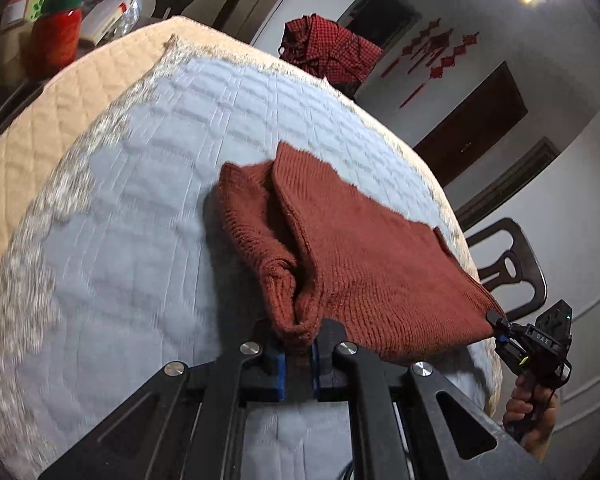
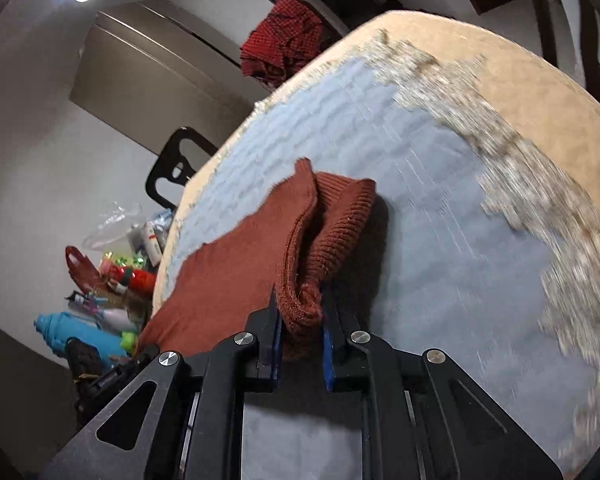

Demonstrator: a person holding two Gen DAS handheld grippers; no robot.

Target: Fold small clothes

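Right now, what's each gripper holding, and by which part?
Both hold the rust knit garment: the left gripper and the right gripper each pinch a bunched near corner of it.

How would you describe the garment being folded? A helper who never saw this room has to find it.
Start at the round table with the pale blue quilted cover. On the cover lies a rust-brown ribbed knit sweater, its near corners pinched by the left gripper and right gripper. The only other garment, a red checked shirt, hangs beyond the table's far edge; this one is plain and knitted.
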